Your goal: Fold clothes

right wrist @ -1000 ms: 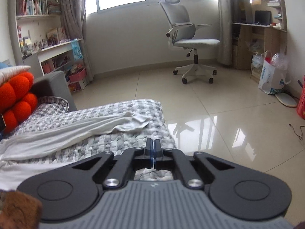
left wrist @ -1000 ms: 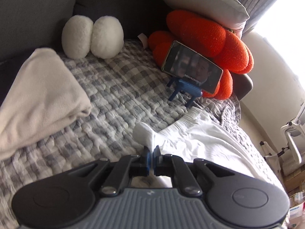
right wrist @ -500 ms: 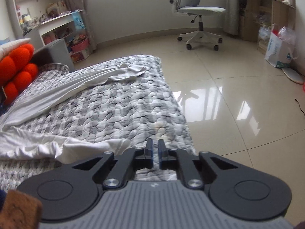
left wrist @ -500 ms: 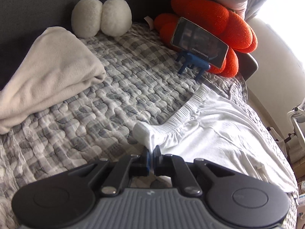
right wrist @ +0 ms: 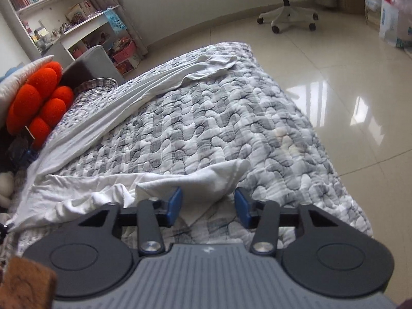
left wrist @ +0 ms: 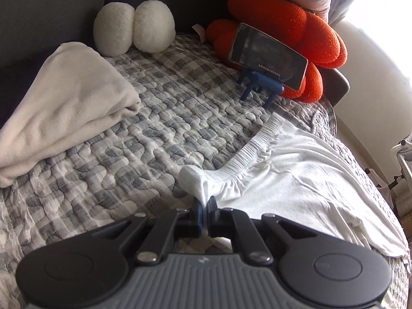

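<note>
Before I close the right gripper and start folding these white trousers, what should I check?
1. Left gripper shut on the waistband corner: ok.
2. Right gripper open wide enough: ok.
3. Leg end lies between the right pads: ok, not yet pinched.
4. Both layers of that leg end are in reach of the pads: cannot tell.
5. White trousers lying flat: not ok. The cloth is bunched beside the right gripper, and the other leg trails away across the quilt.
6. Phone on its stand is apart from the trousers: ok.
</note>
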The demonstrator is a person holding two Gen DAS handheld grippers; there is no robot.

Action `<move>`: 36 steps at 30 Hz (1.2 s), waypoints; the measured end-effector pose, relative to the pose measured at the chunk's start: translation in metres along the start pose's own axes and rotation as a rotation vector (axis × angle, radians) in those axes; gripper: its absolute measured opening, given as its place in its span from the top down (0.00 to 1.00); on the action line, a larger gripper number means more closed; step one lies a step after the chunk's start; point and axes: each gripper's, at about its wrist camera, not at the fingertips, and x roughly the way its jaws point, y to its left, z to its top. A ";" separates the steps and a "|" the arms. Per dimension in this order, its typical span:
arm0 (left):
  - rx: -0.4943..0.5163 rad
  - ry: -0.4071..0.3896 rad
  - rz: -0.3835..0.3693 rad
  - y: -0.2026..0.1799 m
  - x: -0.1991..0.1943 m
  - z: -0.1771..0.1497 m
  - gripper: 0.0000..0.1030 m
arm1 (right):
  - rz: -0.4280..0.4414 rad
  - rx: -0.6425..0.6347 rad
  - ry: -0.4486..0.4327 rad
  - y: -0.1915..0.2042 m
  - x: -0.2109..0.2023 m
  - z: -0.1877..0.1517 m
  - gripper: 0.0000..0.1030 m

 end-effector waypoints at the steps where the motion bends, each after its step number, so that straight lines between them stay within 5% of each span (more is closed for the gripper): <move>1: -0.006 -0.002 -0.004 0.001 -0.001 0.001 0.97 | -0.012 -0.003 -0.007 0.002 0.002 0.001 0.93; 10: -0.019 -0.018 -0.073 0.000 -0.026 0.004 0.97 | -0.005 -0.046 -0.276 -0.006 -0.072 0.052 0.95; 15: -0.027 0.055 -0.045 0.004 -0.004 -0.022 0.97 | -0.054 -0.096 -0.188 -0.016 -0.058 0.050 0.95; 20: -0.026 0.040 -0.053 0.005 -0.012 -0.025 0.97 | -0.116 -0.102 -0.033 -0.034 -0.007 0.022 0.95; 24: -0.022 0.025 -0.064 0.003 -0.023 -0.016 0.97 | -0.104 -0.093 -0.062 -0.032 -0.006 0.015 0.95; 29: -0.022 0.008 -0.065 0.000 -0.031 -0.022 0.97 | -0.057 -0.121 -0.202 -0.024 -0.039 0.030 0.95; 34: -0.052 0.031 -0.061 0.008 -0.018 -0.035 0.91 | -0.100 -0.161 -0.146 -0.027 -0.024 0.029 0.95; 36: -0.047 0.030 -0.067 0.008 -0.019 -0.033 0.79 | -0.115 -0.183 -0.105 -0.029 -0.012 0.024 0.94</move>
